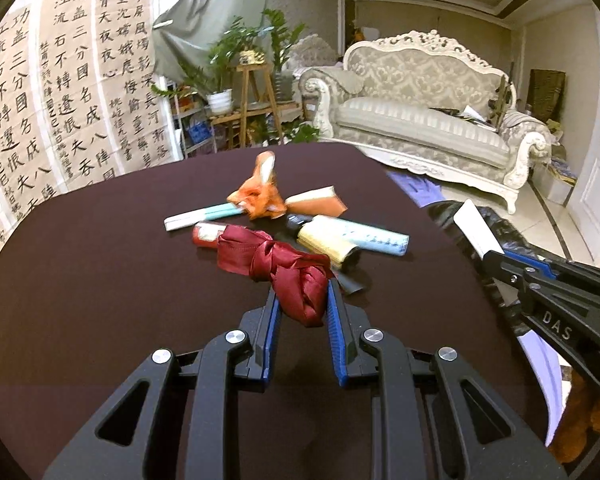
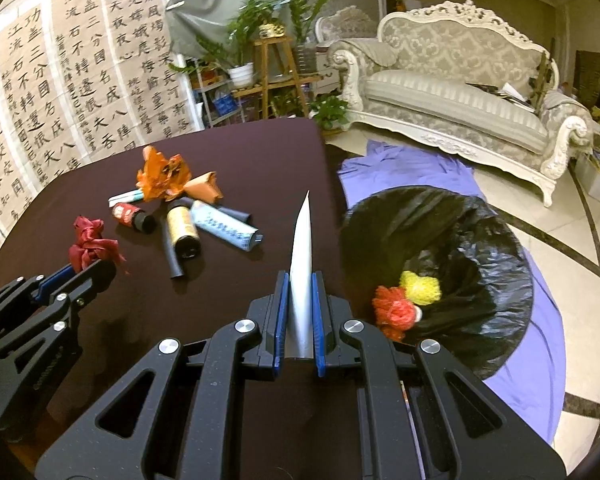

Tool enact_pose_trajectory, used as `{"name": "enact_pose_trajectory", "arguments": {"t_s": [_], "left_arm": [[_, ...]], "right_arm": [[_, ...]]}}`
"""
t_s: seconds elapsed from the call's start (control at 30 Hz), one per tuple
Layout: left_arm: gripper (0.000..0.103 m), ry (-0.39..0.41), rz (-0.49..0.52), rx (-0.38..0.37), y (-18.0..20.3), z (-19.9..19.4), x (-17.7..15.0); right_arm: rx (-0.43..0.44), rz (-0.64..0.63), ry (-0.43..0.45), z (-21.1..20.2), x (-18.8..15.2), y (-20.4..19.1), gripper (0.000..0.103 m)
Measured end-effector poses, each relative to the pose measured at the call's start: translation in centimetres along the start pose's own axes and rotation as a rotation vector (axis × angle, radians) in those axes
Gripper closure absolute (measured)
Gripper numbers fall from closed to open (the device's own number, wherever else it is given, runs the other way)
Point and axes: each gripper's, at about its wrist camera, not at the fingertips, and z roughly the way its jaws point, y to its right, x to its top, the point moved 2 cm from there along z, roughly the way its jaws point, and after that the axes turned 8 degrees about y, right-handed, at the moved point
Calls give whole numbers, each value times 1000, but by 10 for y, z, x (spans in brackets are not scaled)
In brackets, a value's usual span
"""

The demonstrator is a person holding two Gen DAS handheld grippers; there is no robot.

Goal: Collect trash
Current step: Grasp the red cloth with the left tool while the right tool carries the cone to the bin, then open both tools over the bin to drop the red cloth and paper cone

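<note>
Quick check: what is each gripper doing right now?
Left: shut on the red ribbon.
Right: shut on the white paper.

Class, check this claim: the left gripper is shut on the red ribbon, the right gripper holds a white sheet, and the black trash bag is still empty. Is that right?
Not quite. The black trash bag is not empty: the right wrist view shows a red mesh wad and a yellow one inside. The left gripper does grip the red ribbon, and the right gripper the white sheet.
</note>
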Motion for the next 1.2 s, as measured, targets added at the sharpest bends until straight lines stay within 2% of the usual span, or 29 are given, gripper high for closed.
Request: {"name": "enact_pose_trajectory", "arguments": {"t_s": [0.5, 0.8, 1.2], "left_arm": [[80, 70, 86, -127, 80, 22, 26], [80, 46, 134, -175, 115, 52, 38], [80, 13, 193, -184, 148, 87, 46]], "right_arm": [[-127, 59, 61, -6, 11, 72, 92], [-158, 82, 70, 7, 15, 106, 91], [-163, 111, 49, 31, 18, 132, 91]]}}
